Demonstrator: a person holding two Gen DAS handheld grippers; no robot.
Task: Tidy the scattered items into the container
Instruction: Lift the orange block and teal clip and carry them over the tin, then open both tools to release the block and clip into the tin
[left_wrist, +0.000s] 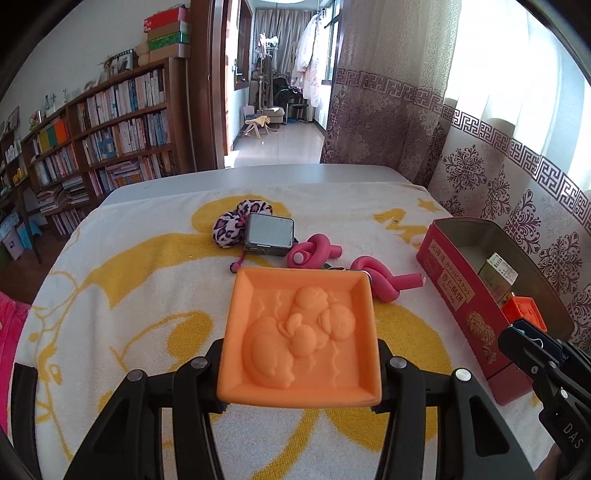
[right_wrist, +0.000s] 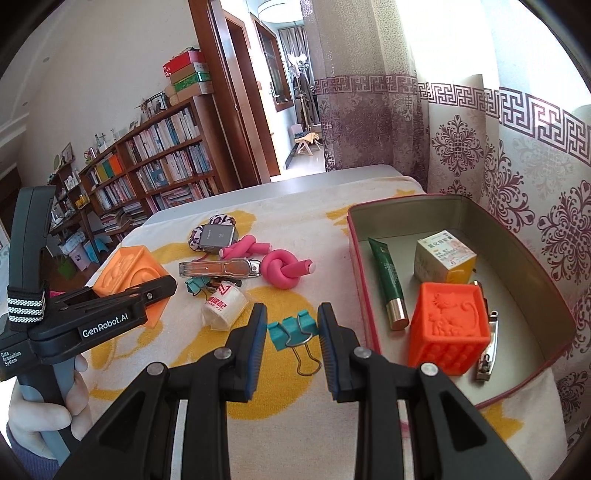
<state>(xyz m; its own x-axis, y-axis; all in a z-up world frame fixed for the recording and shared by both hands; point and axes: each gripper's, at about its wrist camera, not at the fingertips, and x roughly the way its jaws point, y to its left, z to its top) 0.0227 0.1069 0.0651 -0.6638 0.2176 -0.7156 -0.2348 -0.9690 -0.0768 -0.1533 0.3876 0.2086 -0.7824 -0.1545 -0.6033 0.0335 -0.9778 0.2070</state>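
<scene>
- Left hand-held gripper (left_wrist: 301, 363) has its jaws closed on the pale orange embossed block (left_wrist: 301, 330), which is lifted clear of the towel-covered table (left_wrist: 147, 295).
- Beyond that block, toward twelve o'clock, lie the grey power bank (left_wrist: 269, 238) against a leopard-print scrunchie (left_wrist: 231, 225), then two pink knotted foam rollers (left_wrist: 314, 253) toward one o'clock.
- Right hand-held gripper (right_wrist: 293, 345) holds its jaws narrowly apart around a teal binder clip (right_wrist: 293, 328); whether the pads press it, I cannot tell.
- At three o'clock from the clip sits the red tin (right_wrist: 532, 258), already holding a bright orange cube (right_wrist: 448, 328), a green tube (right_wrist: 389, 286), a small carton (right_wrist: 443, 258) and nail clippers (right_wrist: 487, 347).
</scene>
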